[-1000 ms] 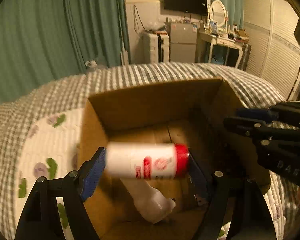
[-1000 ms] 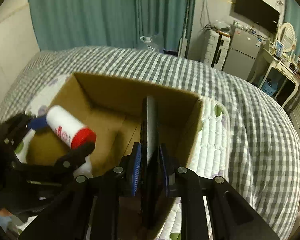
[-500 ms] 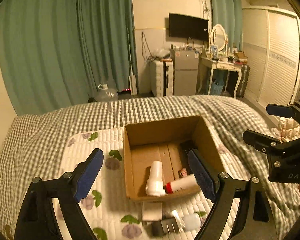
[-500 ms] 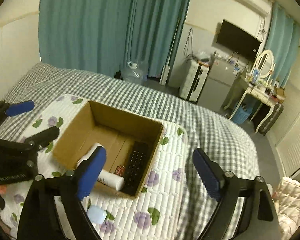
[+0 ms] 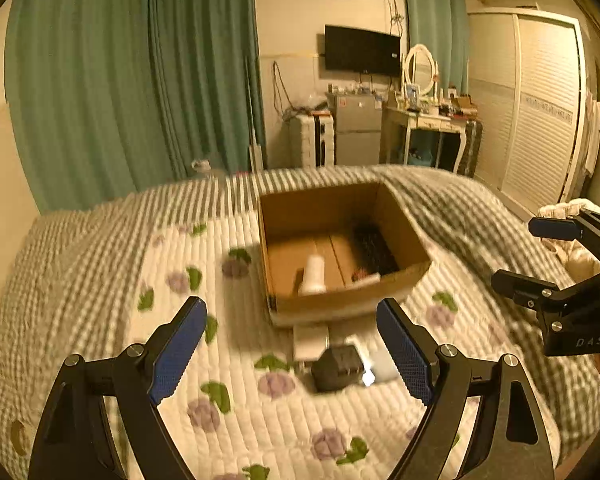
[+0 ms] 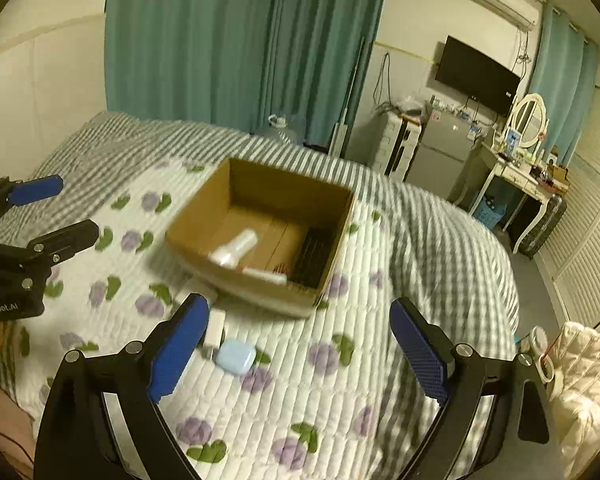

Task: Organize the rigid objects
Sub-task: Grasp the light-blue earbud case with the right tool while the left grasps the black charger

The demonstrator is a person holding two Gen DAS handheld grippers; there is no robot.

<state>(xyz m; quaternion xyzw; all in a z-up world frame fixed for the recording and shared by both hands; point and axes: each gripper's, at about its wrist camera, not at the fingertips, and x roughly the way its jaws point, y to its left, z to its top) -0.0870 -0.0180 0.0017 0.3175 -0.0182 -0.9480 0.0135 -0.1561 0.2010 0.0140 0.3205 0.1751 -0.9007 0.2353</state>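
Observation:
An open cardboard box (image 5: 396,280) (image 6: 196,220) sits on the quilted bed. Inside lie a white bottle (image 5: 314,276) (image 6: 236,248), a white tube with a red cap (image 5: 366,279) (image 6: 266,275) and a black remote (image 5: 374,250) (image 6: 314,254). In front of the box lie a white block (image 5: 309,342) (image 6: 214,326), a black plug adapter (image 5: 336,368) and a pale blue case (image 5: 384,368) (image 6: 236,357). My left gripper (image 5: 294,354) is open and empty, back from the box. My right gripper (image 6: 298,350) is open and empty, above the quilt.
The white flowered quilt (image 5: 240,400) covers a grey checked bedspread (image 6: 440,232). Green curtains (image 5: 140,80), a wall TV (image 5: 362,50), a small fridge (image 5: 358,128) and a dressing table (image 5: 428,124) stand behind the bed. A white padded item (image 6: 584,380) lies at the right.
Both grippers opened and let go: the red-capped tube and the remote now lie in the box. Both grippers have pulled back and up, away from the box.

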